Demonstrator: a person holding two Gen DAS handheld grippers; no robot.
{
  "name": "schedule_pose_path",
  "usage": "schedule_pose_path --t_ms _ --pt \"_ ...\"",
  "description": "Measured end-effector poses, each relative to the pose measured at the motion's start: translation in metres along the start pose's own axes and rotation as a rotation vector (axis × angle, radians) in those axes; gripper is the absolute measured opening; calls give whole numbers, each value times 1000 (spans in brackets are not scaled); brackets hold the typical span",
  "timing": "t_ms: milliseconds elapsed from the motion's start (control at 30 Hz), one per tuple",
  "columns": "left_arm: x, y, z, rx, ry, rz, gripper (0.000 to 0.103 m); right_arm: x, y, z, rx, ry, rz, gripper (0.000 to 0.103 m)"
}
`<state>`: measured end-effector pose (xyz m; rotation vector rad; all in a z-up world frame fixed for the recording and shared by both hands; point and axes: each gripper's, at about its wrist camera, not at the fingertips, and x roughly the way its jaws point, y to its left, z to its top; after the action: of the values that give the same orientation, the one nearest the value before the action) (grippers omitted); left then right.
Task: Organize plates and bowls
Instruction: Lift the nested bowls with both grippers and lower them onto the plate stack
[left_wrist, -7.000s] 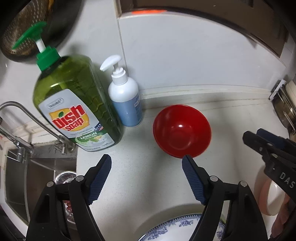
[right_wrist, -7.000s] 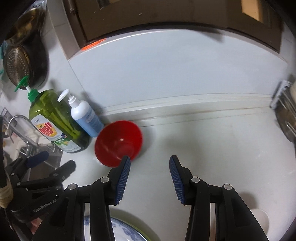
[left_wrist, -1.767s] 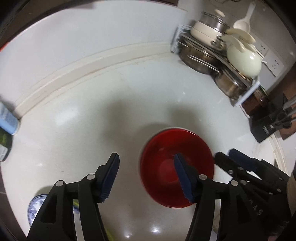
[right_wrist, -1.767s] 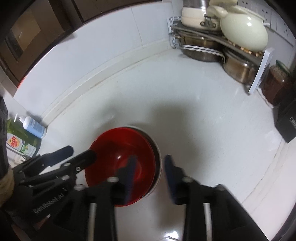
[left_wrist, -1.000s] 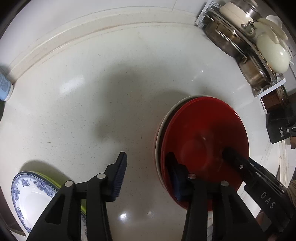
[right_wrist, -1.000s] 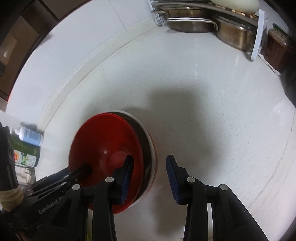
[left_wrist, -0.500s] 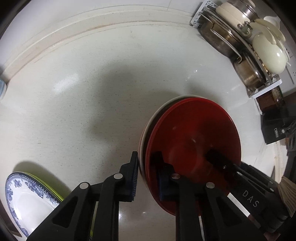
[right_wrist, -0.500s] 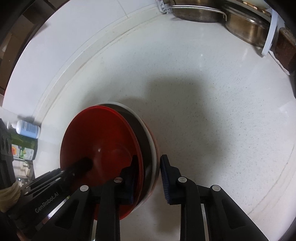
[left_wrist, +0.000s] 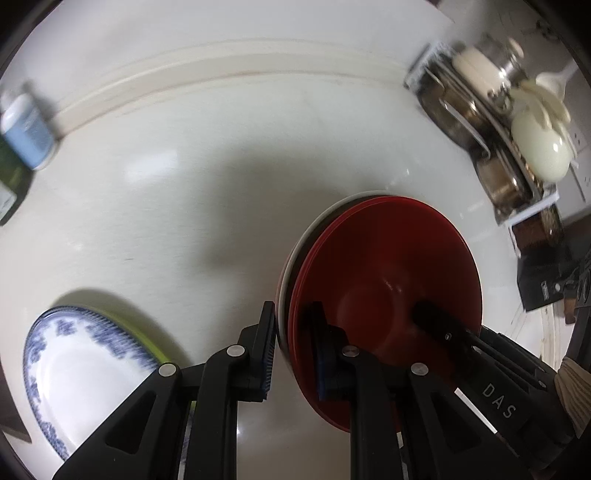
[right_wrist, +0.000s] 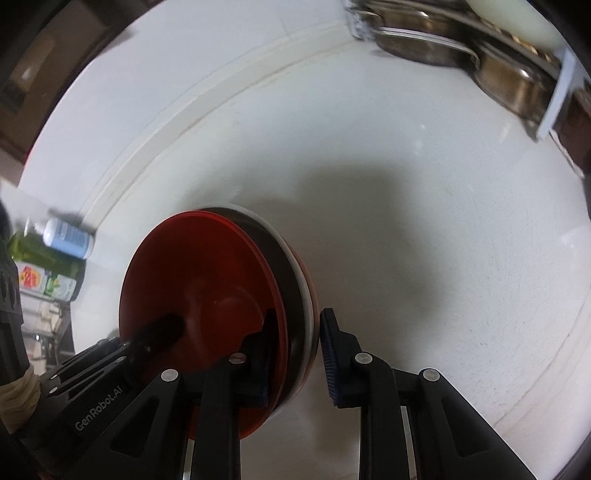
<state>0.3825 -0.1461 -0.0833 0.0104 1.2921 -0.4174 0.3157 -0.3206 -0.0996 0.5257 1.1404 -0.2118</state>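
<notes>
item: stack of nested bowls (left_wrist: 388, 280), red bowl (right_wrist: 207, 291) uppermost, a white-rimmed bowl (right_wrist: 295, 258) under it; how many lie beneath i cannot tell. the stack sits between my two tools, gripped at opposite sides of its rim. whether it touches the white countertop (left_wrist: 166, 192) i cannot tell.

item: my left gripper (left_wrist: 295, 347). jaws have just been closing and now stand narrow, clamped over the near-left edge of the stack: one ribbed blue pad on the outside wall, the other inside the red bowl. the rim runs up between the fingers.

item: my right gripper (right_wrist: 295, 354). jaws likewise just closed down to a narrow gap; the left finger is inside the red bowl, the right pad (right_wrist: 330, 365) sits just outside the white rim. contact on that outer pad looks close but i cannot tell for certain that it presses. in the left wrist view this tool reaches into the bowl from the right, its tip near the bowl's floor.

item: blue-and-white patterned plate (left_wrist: 74, 365), resting on a green-edged plate, lower left of my left gripper, apart from the stack.

item: blue pump bottle (right_wrist: 68, 234) and green dish soap bottle (right_wrist: 40, 266), at the back wall, well to the left.

item: rack of steel pans (right_wrist: 461, 48), far right, with a cream pot (left_wrist: 539, 155) on it.
</notes>
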Motion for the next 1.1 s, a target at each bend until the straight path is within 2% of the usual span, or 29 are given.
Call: schedule_pose_path --t_ms 333,567,833,1100 --pt "-64 72 -12 -148 -116 68 19 -18 78 -12 -186 -15 81 24" --pt "-95 124 -43 -256 -155 138 19 -17 134 -32 -319 26 151 24" --pt "-108 168 -84 -357 -142 200 19 -4 186 -70 -449 113 202 24" --pt "-102 196 -109 -430 -101 200 19 17 215 -92 -503 190 202 24"
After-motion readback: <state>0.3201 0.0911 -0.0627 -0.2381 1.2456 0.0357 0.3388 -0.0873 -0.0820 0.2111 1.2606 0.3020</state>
